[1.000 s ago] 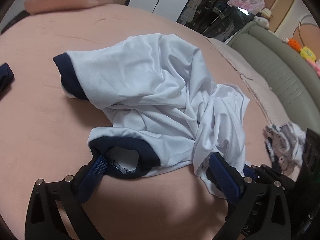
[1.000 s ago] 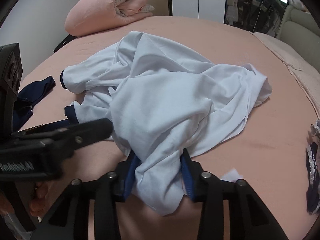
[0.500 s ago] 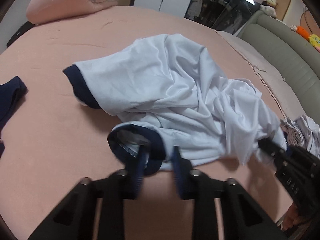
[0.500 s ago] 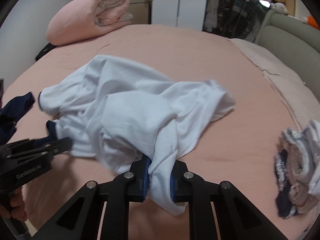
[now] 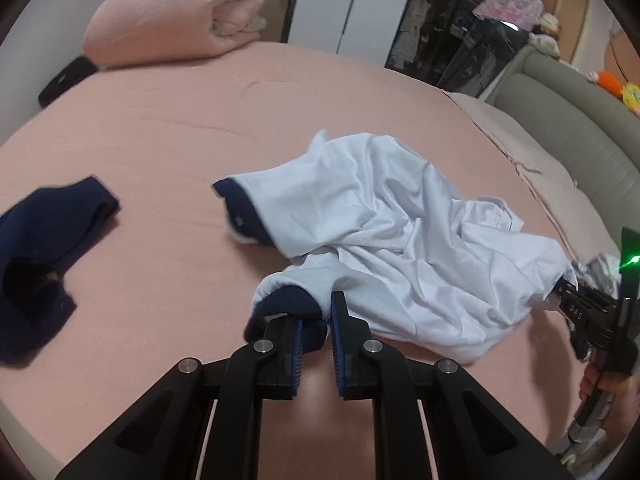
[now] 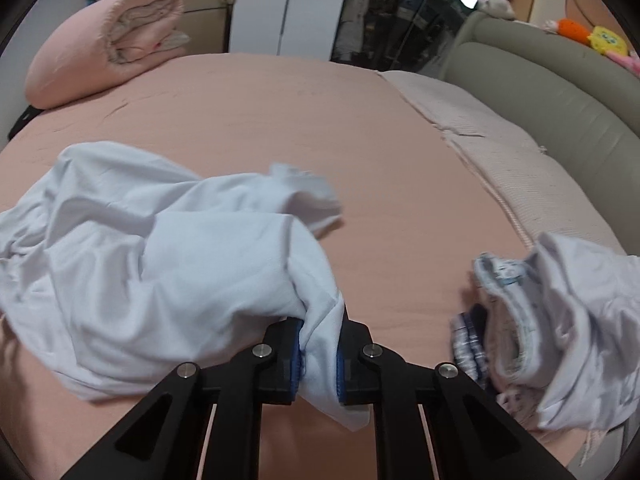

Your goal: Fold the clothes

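**Both jaws clamped on shirt**

Left gripper (image 5: 315, 330): jaws closing, nearly shut, pads pinching navy cuff of crumpled white cotton T-shirt with navy trim (image 5: 384, 248). Right gripper (image 6: 319, 354): jaws closing, narrow gap packed with bunched white fabric of same shirt (image 6: 168, 264), tail hanging below pads. Shirt lying rumpled mid pink bed sheet (image 5: 168, 136), strung between both grips.

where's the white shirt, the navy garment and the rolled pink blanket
white shirt (image 5: 400, 248), left wrist view, on its crumpled middle
navy garment (image 5: 44, 240), left wrist view, on its middle
pink blanket (image 6: 104, 40), right wrist view, on the roll's outer side
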Demonstrator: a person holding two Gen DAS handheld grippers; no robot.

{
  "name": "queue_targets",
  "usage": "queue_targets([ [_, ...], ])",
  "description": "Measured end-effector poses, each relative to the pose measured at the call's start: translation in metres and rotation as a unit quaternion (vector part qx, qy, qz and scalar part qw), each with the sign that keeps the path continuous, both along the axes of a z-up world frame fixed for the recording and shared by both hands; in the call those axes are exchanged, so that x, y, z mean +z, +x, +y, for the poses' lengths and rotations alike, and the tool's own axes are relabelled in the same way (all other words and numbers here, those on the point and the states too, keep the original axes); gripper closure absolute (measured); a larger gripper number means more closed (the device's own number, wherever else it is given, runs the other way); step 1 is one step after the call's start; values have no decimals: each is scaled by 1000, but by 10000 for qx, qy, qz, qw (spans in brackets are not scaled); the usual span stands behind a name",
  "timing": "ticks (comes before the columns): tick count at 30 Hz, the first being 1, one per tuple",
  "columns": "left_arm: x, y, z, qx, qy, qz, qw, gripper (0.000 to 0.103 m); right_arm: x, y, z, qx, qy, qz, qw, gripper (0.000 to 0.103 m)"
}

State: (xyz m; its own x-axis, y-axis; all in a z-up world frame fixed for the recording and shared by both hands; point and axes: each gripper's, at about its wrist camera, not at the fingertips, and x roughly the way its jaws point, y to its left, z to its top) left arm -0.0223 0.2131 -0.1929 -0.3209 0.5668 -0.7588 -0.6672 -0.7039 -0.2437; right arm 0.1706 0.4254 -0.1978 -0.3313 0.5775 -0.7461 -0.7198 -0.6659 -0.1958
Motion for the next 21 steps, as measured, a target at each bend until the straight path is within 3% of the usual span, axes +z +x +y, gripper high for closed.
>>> queue_targets([
  [6,7,5,-24,138,26,20,9999,93,5,-2,24,-218,250,-104,9994,93],
  [9,12,3,-44,-39,120,32,9999,93,10,0,35,-407,353,-140,9984,93],
  [17,13,-7,-35,-218,98,185,9995,91,22,13,68,-1004,591,-208,9930,93],
  [20,9,-13,-28,-254,2,52,9997,76,26,16,81,-1168,698,-237,9904,93],
  [21,8,-15,-27,-249,-19,36,9997,60,27,15,85,-1206,728,-253,9897,93],
])
